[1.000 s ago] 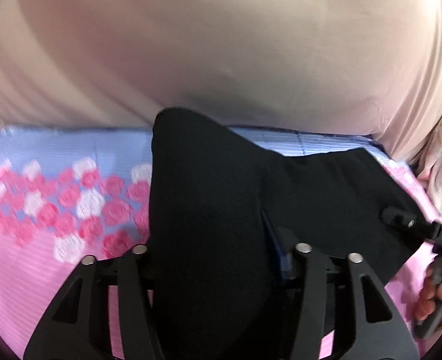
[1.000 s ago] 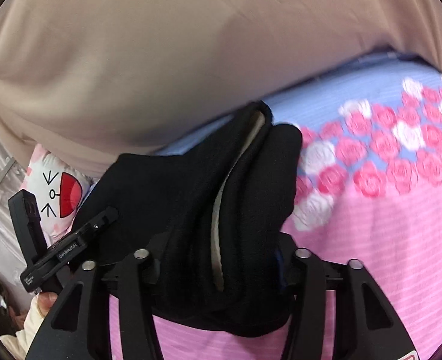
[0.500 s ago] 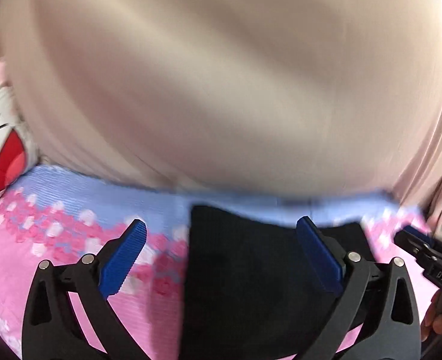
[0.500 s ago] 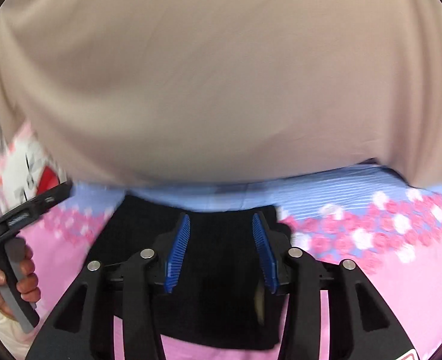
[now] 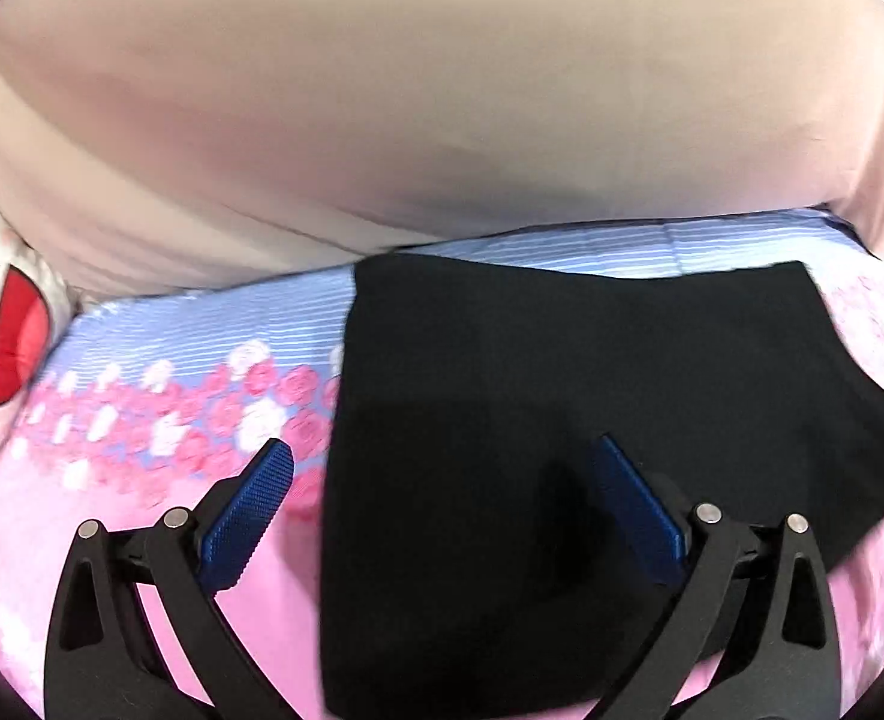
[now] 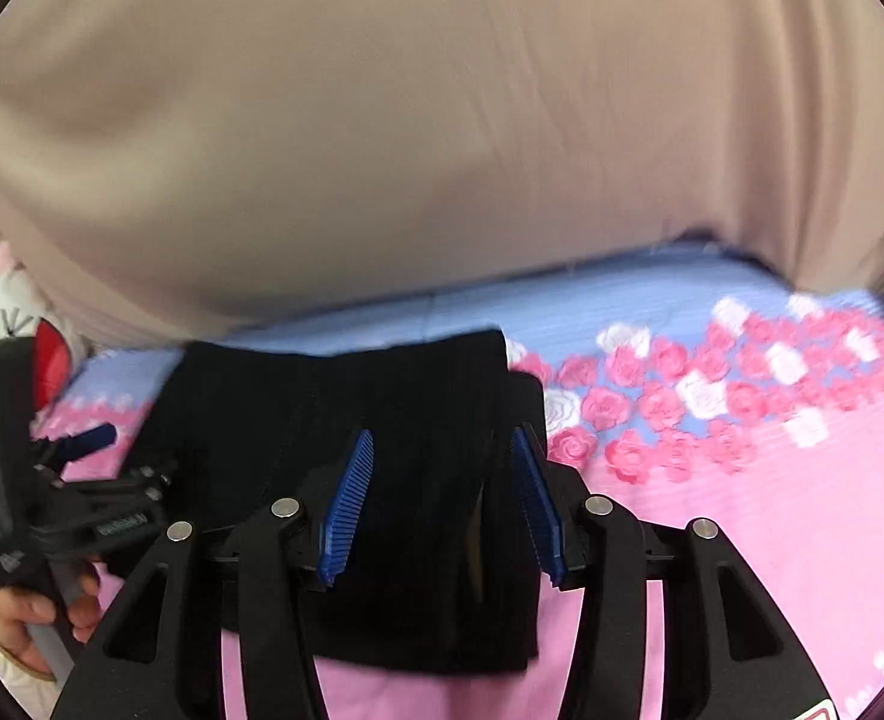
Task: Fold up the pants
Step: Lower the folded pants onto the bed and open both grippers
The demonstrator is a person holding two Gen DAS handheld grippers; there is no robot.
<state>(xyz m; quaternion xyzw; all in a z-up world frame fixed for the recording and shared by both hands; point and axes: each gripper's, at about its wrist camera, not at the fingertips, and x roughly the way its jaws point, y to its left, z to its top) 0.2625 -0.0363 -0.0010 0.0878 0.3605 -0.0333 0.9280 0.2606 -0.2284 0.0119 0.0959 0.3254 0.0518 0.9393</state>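
- Left gripper: jaws spread wide, holding nothing, poised over the left edge of the black pants.
- Right gripper: jaws moderately open, empty, above the pants' right edge.
- Pants lie folded at frame centre on the pink rose-print bedsheet.
- They look soft and light; I'd pinch a folded edge.
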